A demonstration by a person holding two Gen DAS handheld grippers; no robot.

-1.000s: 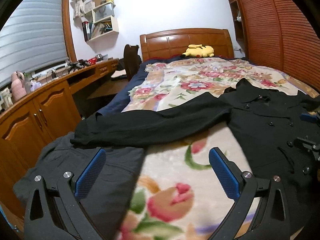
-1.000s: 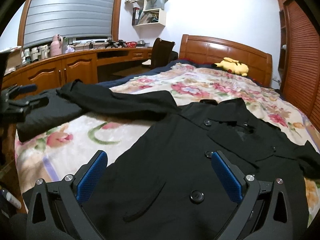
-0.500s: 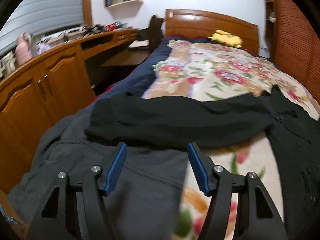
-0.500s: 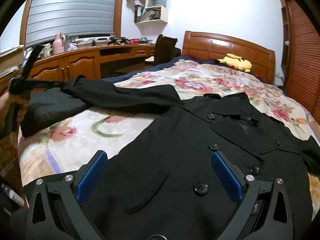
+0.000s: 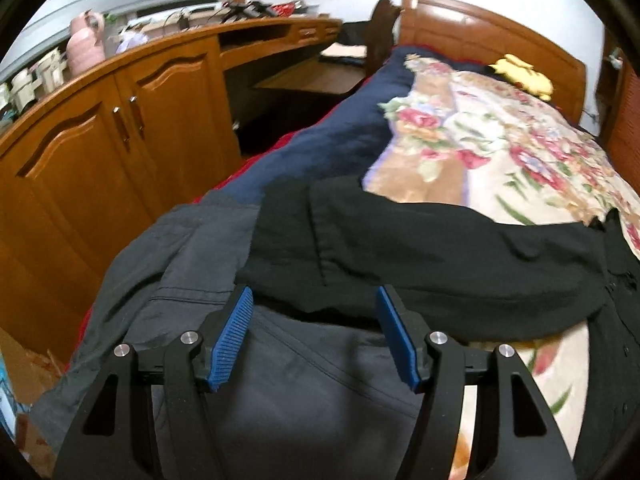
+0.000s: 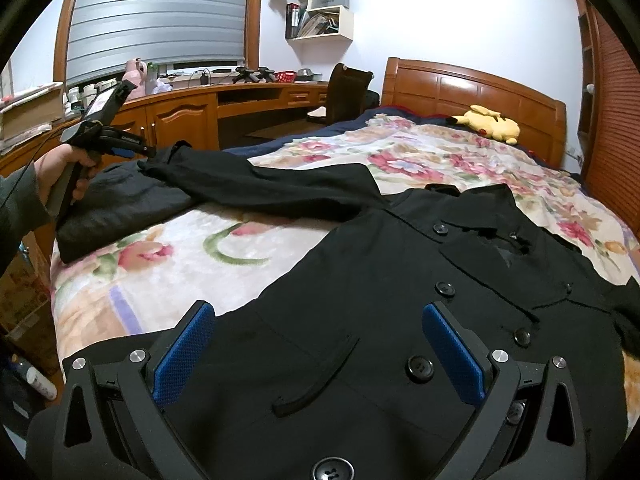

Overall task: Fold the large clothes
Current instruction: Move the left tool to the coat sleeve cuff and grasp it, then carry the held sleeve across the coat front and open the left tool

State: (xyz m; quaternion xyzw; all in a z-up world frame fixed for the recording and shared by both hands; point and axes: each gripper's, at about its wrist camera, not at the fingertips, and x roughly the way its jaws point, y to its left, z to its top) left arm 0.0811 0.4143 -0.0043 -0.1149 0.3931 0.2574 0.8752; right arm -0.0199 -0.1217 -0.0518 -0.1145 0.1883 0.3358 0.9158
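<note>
Coat (image 6: 420, 320), black and buttoned, lies face up across a floral bedspread (image 6: 200, 256), its body near the foot of the bed and its collar toward the wooden headboard (image 6: 472, 92). One sleeve (image 5: 420, 256) stretches straight out sideways from the shoulder, its long axis running across the bed toward the wooden cabinets (image 5: 100, 140). The cuff end rests on a separate grey garment (image 5: 280, 380) heaped at the bed's edge. The left gripper (image 5: 314, 340) points steeply down at that cuff end. Its blue pads (image 5: 232, 336) straddle the near edge of the sleeve, one at each side, with the cloth just ahead of the tips and not yet between them. The jaws stand partly apart and are opening slightly, and nothing is pinched. From the right wrist view, a hand (image 6: 60, 172) holds this left gripper at the far tip of the sleeve, well apart from the coat's body. The right gripper (image 6: 320, 354) hovers above the coat's lower front, near a slanted pocket and a row of buttons, with its jaws spread wide and nothing between them. The left gripper is clearly the nearer one to the cuff. Judging from this layout, the coming move is likely a grip on the cuff, followed by carrying the sleeve along its own length back over the coat's chest. A yellow plush toy (image 6: 488, 122) sits by the headboard.
</note>
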